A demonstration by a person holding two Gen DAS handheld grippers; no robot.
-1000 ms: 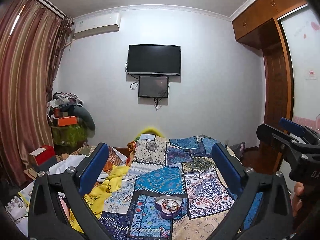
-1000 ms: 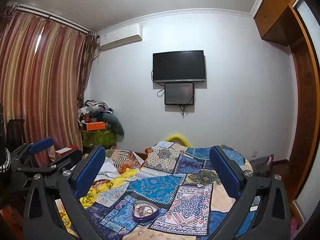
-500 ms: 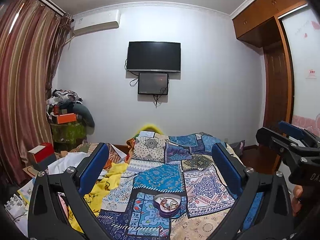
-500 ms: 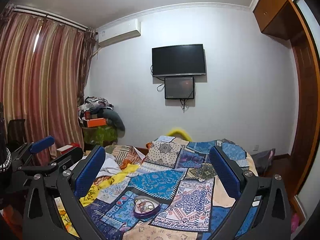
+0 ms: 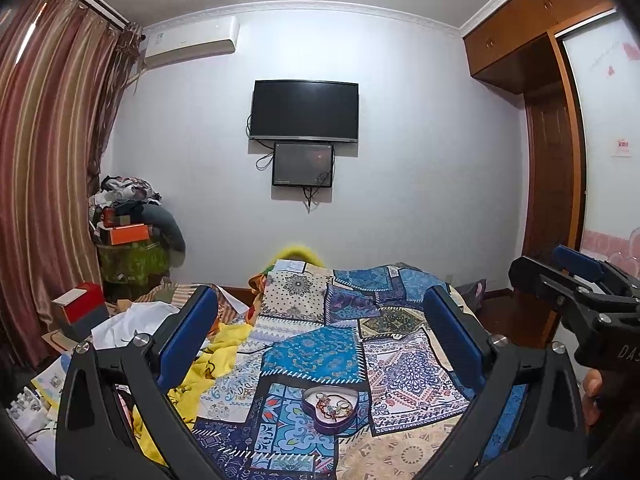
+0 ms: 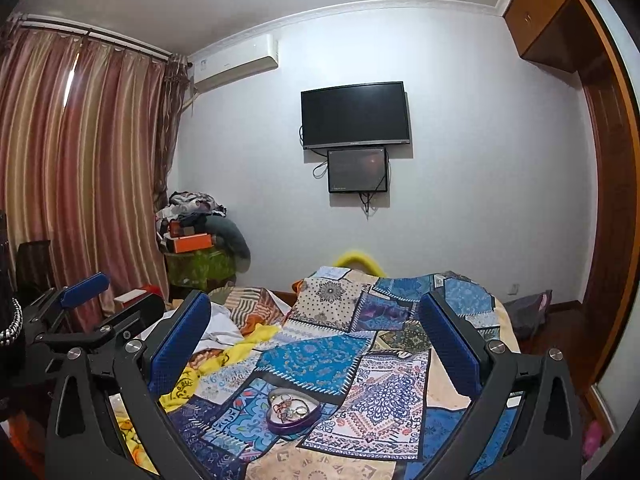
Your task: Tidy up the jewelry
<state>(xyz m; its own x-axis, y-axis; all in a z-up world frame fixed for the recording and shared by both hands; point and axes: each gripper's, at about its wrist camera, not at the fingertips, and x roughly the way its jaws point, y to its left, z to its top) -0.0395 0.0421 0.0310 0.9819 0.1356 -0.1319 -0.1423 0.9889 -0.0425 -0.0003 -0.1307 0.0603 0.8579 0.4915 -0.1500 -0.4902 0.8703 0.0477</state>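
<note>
A purple heart-shaped jewelry box (image 5: 331, 409) lies open on the patchwork bedspread (image 5: 316, 352), holding a tangle of rings and bracelets. My left gripper (image 5: 320, 304) hovers above and behind it, open, nothing between its blue pads. The same box (image 6: 294, 410) shows in the right wrist view, with my right gripper (image 6: 316, 304) open and held above it. The right gripper's side also appears at the right edge of the left wrist view, and the left gripper's side at the left edge of the right wrist view.
A yellow cloth (image 5: 208, 364) and white fabric (image 5: 128, 320) lie at the bed's left. A red box (image 5: 80, 308) and a cluttered stand with an orange box (image 5: 124, 234) stand by the striped curtains (image 5: 44, 184). A wardrobe (image 5: 560, 160) is at right; a TV (image 5: 304, 110) hangs ahead.
Both views have tilted slightly downward, so the bed and jewelry box sit a little higher in frame. Both grippers stay open.
</note>
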